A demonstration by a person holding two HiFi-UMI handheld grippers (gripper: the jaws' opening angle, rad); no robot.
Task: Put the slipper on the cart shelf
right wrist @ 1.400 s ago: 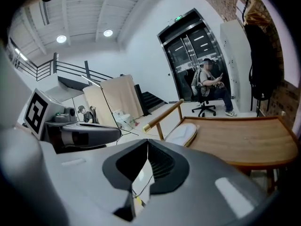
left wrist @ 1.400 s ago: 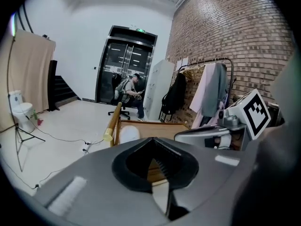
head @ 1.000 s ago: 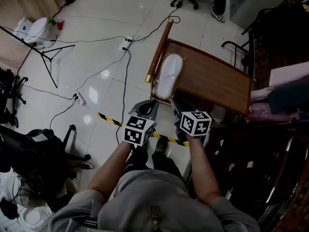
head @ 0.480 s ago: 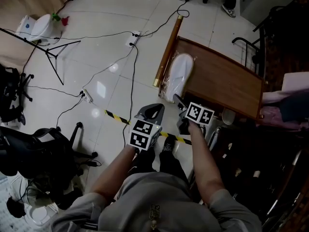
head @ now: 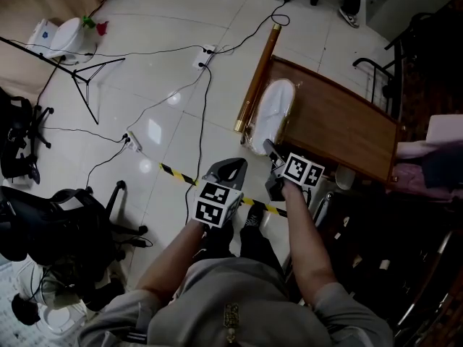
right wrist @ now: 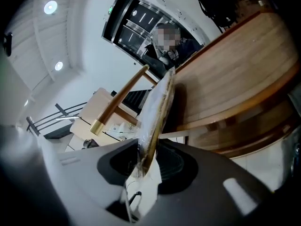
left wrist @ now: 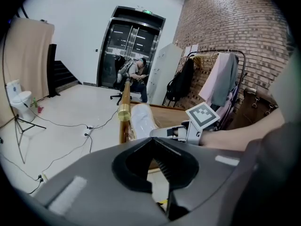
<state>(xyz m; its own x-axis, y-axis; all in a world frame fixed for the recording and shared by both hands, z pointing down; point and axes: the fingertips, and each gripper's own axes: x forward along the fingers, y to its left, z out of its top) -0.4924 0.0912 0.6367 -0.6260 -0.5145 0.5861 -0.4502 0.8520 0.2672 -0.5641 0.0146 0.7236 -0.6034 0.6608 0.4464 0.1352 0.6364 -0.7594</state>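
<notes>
white soft slipper (head: 273,110) in a clear crinkly plastic bag lies lengthwise on the brown wooden cart shelf (head: 340,129), along its left edge, just beside the round wooden handle pole w/ brass end cap (head: 259,71). so it's resting on the shelf already; prob. only squaring it up or letting go is left.

right gripper (head: 270,150) has just been closing its jaws, and they're clamped on the slipper's near end. its own view shows sole + bag edge-on between the pads, thin and flat, so a narrow pinch does it. held at the very end prob. so the rest can lie flat on the board.

left gripper (head: 233,166) hangs over the glossy white tile floor (head: 166,71), jaws together, nothing in them; not needed for sth this light.

shelf looks like smooth polished wood, and the bag is slick, so it may slide in the grip.
</notes>
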